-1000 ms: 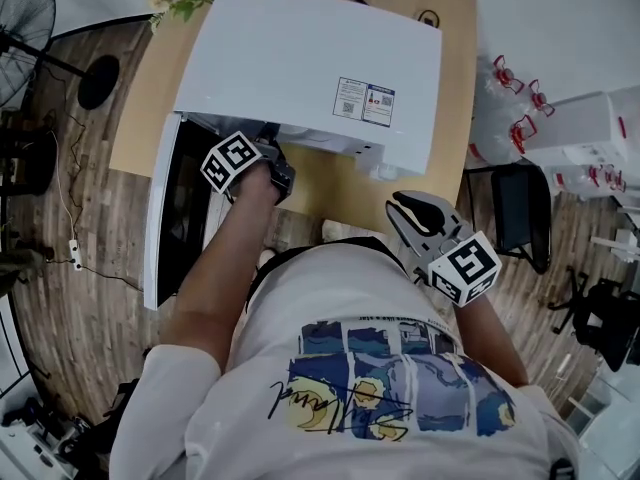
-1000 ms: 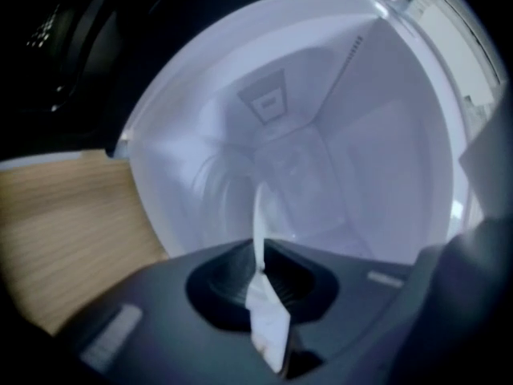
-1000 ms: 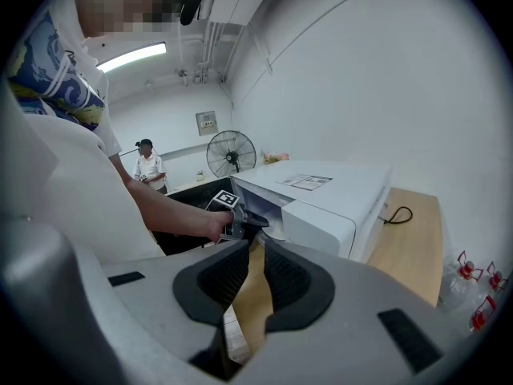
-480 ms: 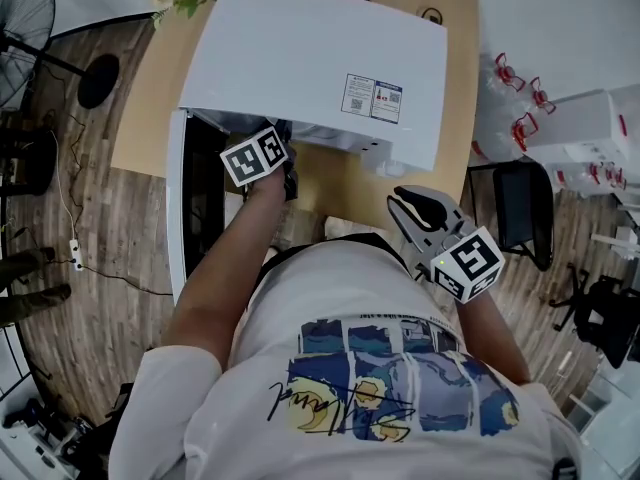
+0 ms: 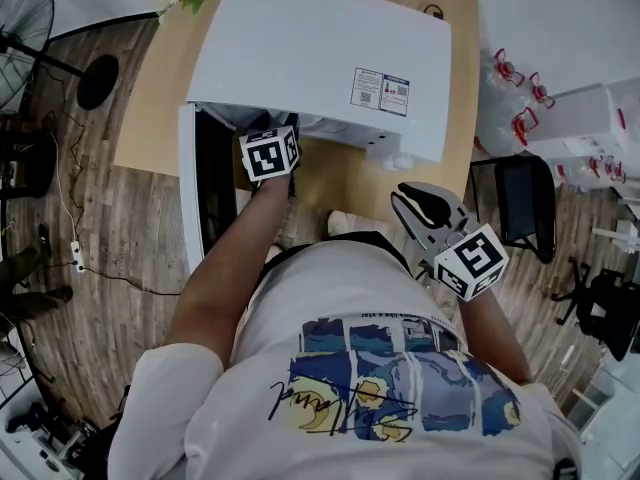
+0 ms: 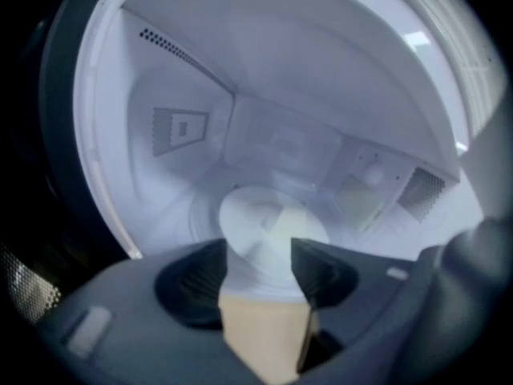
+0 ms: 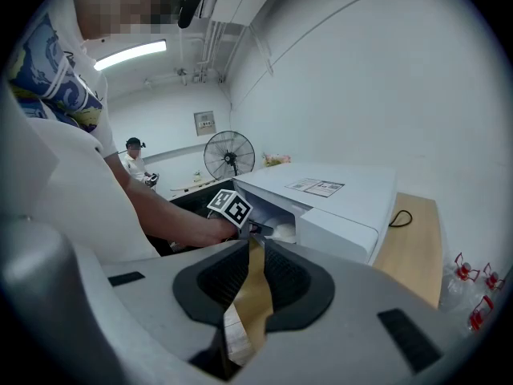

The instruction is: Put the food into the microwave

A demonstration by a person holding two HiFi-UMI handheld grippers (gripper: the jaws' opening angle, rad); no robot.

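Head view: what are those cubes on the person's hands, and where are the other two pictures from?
No robot: a person holds tongs, each carrying a marker cube and a camera. The head view looks down from the person's head at a white microwave, door open, on a wooden table. The other pictures look along each pair's jaws. The left tongs have just been opening inside the microwave, with a white dish of food between them, unpressed. The right tongs wait outside, slightly apart, empty.

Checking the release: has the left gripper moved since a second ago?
Yes: left gripper rolled, marker cube swinging right toward the label on the microwave; jaws just opened, white plate between them.
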